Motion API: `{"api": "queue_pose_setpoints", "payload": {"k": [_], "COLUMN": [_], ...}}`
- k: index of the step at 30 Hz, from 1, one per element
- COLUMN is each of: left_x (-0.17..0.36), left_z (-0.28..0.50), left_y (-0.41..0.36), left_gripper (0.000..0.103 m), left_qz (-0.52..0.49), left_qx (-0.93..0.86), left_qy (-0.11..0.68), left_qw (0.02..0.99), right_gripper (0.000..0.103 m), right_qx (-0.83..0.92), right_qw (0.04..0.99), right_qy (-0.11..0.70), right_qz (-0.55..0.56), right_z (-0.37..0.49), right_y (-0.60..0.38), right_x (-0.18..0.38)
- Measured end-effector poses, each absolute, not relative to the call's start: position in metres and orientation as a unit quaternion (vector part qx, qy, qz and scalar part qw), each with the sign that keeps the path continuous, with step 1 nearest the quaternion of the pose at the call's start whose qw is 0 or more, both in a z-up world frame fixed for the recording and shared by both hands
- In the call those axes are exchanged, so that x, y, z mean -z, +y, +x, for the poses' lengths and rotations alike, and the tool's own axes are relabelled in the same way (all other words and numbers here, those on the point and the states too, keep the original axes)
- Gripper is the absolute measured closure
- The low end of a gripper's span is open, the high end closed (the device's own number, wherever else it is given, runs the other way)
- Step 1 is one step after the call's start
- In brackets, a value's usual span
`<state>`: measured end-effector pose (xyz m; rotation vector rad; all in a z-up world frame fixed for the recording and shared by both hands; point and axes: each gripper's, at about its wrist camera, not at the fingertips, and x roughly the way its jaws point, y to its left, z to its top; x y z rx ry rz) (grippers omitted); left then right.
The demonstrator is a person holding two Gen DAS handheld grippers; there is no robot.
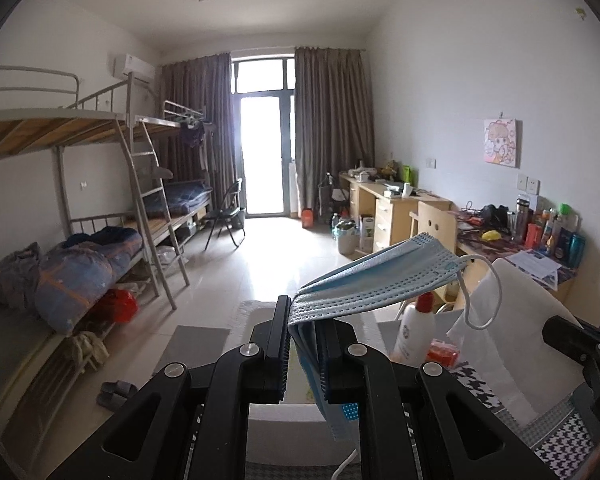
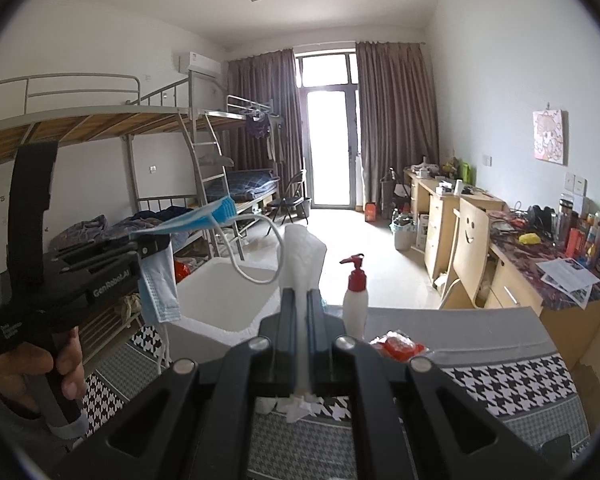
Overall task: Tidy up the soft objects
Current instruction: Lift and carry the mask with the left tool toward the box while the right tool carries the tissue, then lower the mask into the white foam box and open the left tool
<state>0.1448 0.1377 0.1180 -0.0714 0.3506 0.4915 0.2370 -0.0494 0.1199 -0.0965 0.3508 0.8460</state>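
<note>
My left gripper [image 1: 304, 316] is shut on a blue surgical face mask [image 1: 380, 276]. The mask sticks out up and to the right, its white ear loop [image 1: 484, 300] hanging free. From the right wrist view that left gripper [image 2: 154, 246] is at the left, held by a hand [image 2: 40, 360], with the mask [image 2: 188, 220] over the white foam box [image 2: 220, 292]. My right gripper [image 2: 301, 294] is shut on a white tissue [image 2: 302, 256] that stands up between its fingers. The same tissue [image 1: 512, 308] shows at the right of the left wrist view.
A white pump bottle with a red top [image 2: 355, 296] and a red packet [image 2: 398, 346] sit on the houndstooth tablecloth [image 2: 500, 380] beside the box. Bunk beds [image 2: 100, 128] line the left wall. Cluttered desks [image 2: 540, 256] and a wooden chair [image 2: 470, 240] stand at the right.
</note>
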Motion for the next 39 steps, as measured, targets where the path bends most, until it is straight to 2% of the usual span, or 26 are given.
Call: {"api": "queue_pose_setpoints", "payload": {"k": [39], "left_x": [-0.074], "left_z": [0.212], "left_y": [0.215], "left_gripper": [0.09], "left_qz": [-0.111], "left_qx": [-0.251], "left_qy": [0.281], "left_qw": [0.92], "right_gripper": [0.096], "right_qx": [-0.438], "right_qw": [0.875], "right_qy": [0.198], "right_qz": [-0.053], "right_z": [0.263], "right_y": [0.015], "right_x": [-0.123]}}
